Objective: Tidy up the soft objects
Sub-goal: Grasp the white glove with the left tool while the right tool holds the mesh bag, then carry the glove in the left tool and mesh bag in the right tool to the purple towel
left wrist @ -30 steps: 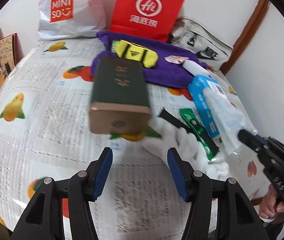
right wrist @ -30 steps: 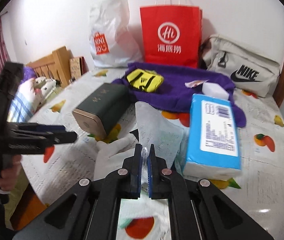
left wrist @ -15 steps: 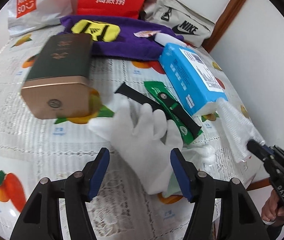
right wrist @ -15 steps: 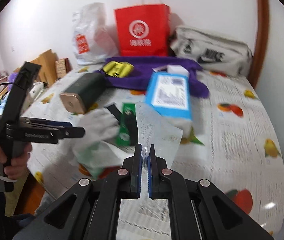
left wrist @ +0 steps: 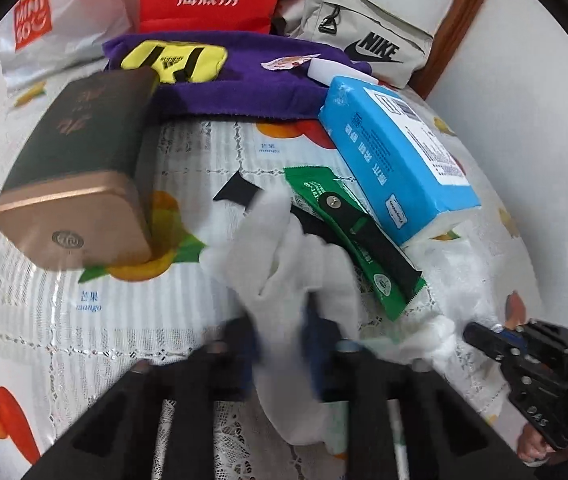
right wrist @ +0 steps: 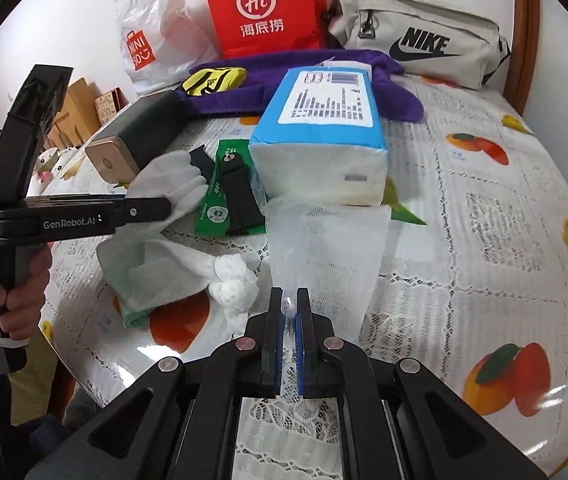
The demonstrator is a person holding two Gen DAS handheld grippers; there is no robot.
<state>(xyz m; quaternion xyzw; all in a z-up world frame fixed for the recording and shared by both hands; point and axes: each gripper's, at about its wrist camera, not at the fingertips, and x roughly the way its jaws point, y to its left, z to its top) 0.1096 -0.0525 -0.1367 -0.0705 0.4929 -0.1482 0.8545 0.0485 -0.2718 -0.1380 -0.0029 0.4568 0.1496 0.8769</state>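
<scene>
Fruit-print table: white glove, fingers toward far edge, between blurred left gripper pads, grip unclear; right gripper pinches translucent sheet.

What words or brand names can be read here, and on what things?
"MINI SO": white plastic bag.
"Hi", 海底捞: red paper bag.
"NIKE": beige pouch.
"adidas": yellow pouch.
"GenRobot.AI": left gripper.
芒果 "mango": tablecloth.
Blue tissue pack and green sachet: print too small.
</scene>
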